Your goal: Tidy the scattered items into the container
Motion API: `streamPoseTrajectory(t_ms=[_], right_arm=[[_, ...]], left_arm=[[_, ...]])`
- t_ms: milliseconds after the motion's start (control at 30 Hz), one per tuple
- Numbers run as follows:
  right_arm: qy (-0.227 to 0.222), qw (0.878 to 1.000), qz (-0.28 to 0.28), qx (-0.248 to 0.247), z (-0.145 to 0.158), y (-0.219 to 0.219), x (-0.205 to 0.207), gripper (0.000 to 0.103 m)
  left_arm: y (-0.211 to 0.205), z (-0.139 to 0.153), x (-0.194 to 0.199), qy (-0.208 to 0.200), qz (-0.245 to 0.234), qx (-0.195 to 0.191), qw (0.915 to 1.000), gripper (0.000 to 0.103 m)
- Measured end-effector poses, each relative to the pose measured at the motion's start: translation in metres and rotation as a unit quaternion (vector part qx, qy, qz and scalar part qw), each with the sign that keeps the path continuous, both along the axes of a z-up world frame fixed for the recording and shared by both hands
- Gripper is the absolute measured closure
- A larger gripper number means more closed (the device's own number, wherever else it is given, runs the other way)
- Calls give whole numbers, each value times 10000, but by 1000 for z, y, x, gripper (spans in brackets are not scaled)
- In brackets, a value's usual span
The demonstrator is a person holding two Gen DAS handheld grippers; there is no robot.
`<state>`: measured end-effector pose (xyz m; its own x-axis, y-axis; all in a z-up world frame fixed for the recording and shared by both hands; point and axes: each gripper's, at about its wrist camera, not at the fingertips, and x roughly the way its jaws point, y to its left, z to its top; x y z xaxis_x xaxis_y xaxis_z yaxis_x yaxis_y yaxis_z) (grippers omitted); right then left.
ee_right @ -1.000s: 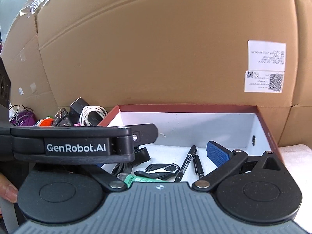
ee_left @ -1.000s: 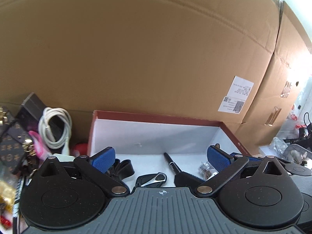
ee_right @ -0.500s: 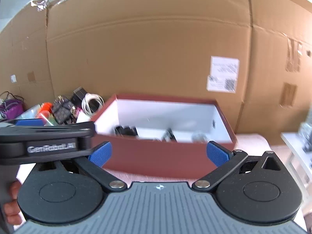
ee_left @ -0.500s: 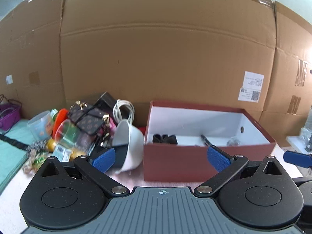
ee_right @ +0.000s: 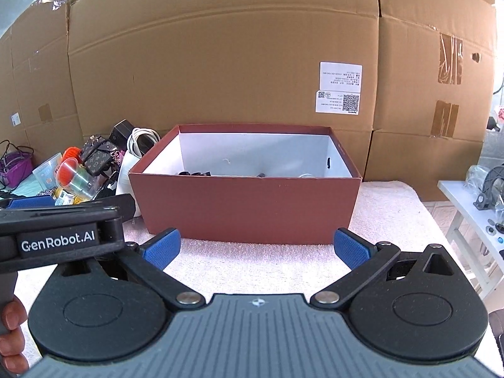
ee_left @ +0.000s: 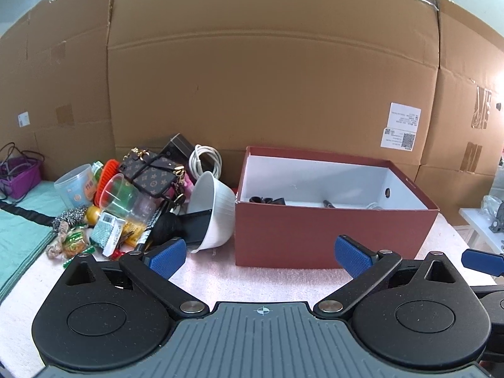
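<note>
Red-brown box (ee_left: 330, 236) holds a pen (ee_left: 327, 203) and dark clips (ee_left: 267, 200).

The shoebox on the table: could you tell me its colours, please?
The shoebox is brick red outside and white inside, clearest in the right wrist view.

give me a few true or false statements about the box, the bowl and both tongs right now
1. Both tongs, left and right, are open and hold nothing. True.
2. The red box has a lid on it. False: its top is open, showing white inner walls.
3. The white bowl stands upright. False: it lies tipped on its side beside the box's left wall.
4. A coiled white cable lies in the pile outside the box. True.
5. The box is empty. False: dark items lie inside.
</note>
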<state>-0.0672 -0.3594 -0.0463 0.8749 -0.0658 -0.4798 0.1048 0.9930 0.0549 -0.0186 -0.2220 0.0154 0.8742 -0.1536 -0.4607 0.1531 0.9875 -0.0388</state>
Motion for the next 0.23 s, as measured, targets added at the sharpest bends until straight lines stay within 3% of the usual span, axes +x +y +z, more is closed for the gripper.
streamPoseTrajectory(t_ms=[233], right_arm=[[98,9999,-41,129,-2,-2,5,0]], left_arm=[[-5,-1,6,96,-25,70,9999,0]])
